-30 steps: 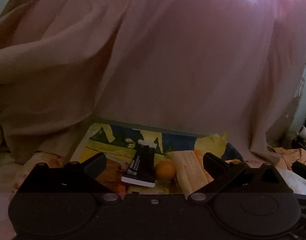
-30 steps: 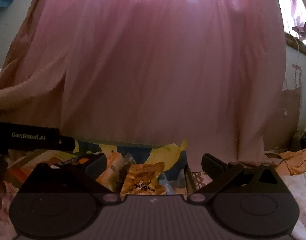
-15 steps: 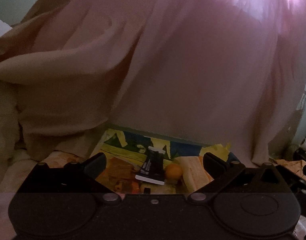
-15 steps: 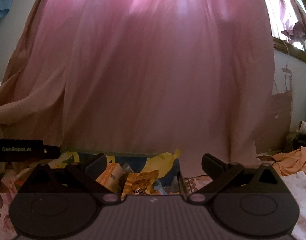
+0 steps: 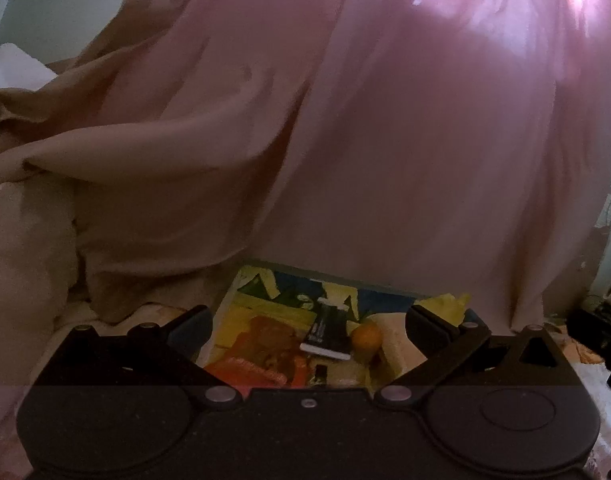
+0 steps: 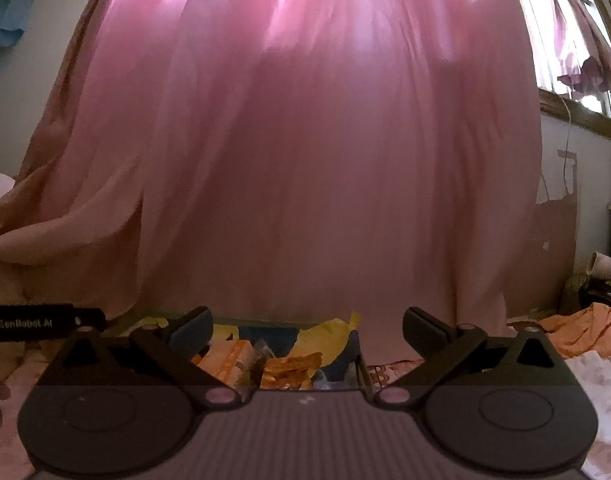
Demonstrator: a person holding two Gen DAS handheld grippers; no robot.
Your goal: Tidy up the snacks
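In the left wrist view a yellow-and-blue patterned tray (image 5: 241, 300) holds snacks: a black packet (image 5: 325, 332), a small orange (image 5: 365, 338), a red-orange packet (image 5: 261, 354) and a pale wrapped pack (image 5: 393, 340). My left gripper (image 5: 307, 322) is open and empty, held back from them. In the right wrist view the same tray (image 6: 345, 354) shows an orange packet (image 6: 229, 362) and a crinkled golden packet (image 6: 291, 366). My right gripper (image 6: 307, 322) is open and empty, short of the tray. The left gripper's body (image 6: 41, 322) shows at the left edge.
A large pink curtain (image 6: 305, 140) hangs right behind the tray and fills both views. Beige bedding (image 5: 25, 260) is piled to the left. Orange cloth (image 6: 585, 328) and dark clutter (image 6: 601, 280) lie at the right. A window (image 6: 577, 32) is at the upper right.
Both grippers have pulled back and tilted up from the tray, so the snacks look smaller and lower in view. Both stayed open and empty.
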